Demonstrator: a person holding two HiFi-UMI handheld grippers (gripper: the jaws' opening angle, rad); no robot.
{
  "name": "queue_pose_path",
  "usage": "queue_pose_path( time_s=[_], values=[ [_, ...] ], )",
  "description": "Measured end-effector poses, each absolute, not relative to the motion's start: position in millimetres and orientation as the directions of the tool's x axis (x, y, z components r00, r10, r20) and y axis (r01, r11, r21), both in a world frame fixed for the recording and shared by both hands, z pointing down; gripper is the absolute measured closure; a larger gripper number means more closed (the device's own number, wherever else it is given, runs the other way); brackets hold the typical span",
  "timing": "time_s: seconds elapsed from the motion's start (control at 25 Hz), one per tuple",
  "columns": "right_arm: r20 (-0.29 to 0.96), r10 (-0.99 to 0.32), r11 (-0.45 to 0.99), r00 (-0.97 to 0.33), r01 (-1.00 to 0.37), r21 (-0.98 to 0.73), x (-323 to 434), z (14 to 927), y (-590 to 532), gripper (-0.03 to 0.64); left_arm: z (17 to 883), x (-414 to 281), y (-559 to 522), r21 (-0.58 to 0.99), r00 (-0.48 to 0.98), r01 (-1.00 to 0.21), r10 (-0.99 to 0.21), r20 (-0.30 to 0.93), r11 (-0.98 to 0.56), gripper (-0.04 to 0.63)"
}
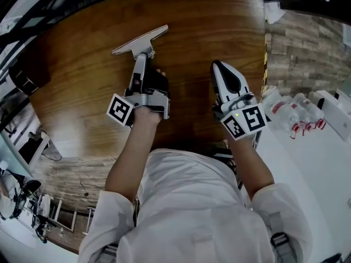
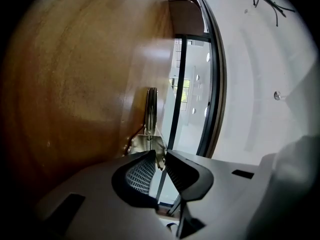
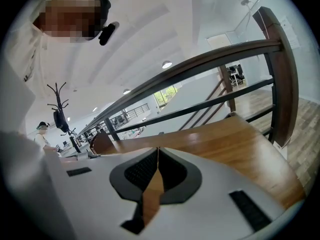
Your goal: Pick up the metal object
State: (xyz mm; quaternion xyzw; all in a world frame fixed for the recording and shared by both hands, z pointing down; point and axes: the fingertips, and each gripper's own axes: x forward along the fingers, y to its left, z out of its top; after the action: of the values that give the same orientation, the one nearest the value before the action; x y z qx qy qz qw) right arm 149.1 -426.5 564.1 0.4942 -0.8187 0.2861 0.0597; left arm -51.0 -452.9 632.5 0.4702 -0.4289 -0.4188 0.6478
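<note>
A metal T-shaped object (image 1: 140,41) lies on the brown wooden table (image 1: 82,64), its long flat bar far from me and its stem pointing toward me. My left gripper (image 1: 142,59) reaches along the stem and is shut on it at the tips. In the left gripper view the metal object (image 2: 151,109) stands on edge just ahead, with its stem base caught between the jaw tips of the left gripper (image 2: 160,155). My right gripper (image 1: 219,66) hovers over the table to the right, shut, holding nothing. In its own view the right gripper (image 3: 158,150) shows both pads pressed together.
Several plastic bottles (image 1: 290,114) stand on a white surface at the right, beyond the table's right edge. A dark railing (image 3: 200,66) runs behind the table. A dark object (image 1: 22,75) sits off the table's left edge.
</note>
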Motion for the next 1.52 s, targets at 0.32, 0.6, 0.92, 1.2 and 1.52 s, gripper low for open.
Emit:
queue_pose_path(
  time_s=[0.32, 0.6, 0.92, 1.2, 1.52],
  values=[
    [0.367, -0.779, 0.352, -0.508, -0.839, -0.415, 143, 552, -423, 0.591, 629, -53, -452, 0.971, 0.312, 0.123, -0.937, 0.159, 0.206, 0.57],
    [0.333, -0.792, 0.377, -0.512, -0.839, -0.392, 138, 518, -410, 0.591, 571, -52, -449, 0.994, 0.409, 0.078, -0.912, 0.033, 0.071, 0.575],
    [0.249, -0.836, 0.408, -0.489, -0.858, -0.312, 137, 450, -395, 0.591, 461, -80, -429, 0.937, 0.53, -0.254, -0.845, -0.073, -0.24, 0.575],
    [0.157, -0.873, 0.42, -0.462, -0.874, -0.244, 139, 388, -369, 0.592, 393, -114, -387, 0.672, 0.531, -0.626, -0.847, -0.004, -0.395, 0.575],
    [0.071, -0.863, 0.476, -0.499, -0.853, -0.211, 145, 344, -331, 0.592, 302, -108, -329, 0.283, 0.491, -0.83, -0.87, -0.036, -0.48, 0.577]
  ],
)
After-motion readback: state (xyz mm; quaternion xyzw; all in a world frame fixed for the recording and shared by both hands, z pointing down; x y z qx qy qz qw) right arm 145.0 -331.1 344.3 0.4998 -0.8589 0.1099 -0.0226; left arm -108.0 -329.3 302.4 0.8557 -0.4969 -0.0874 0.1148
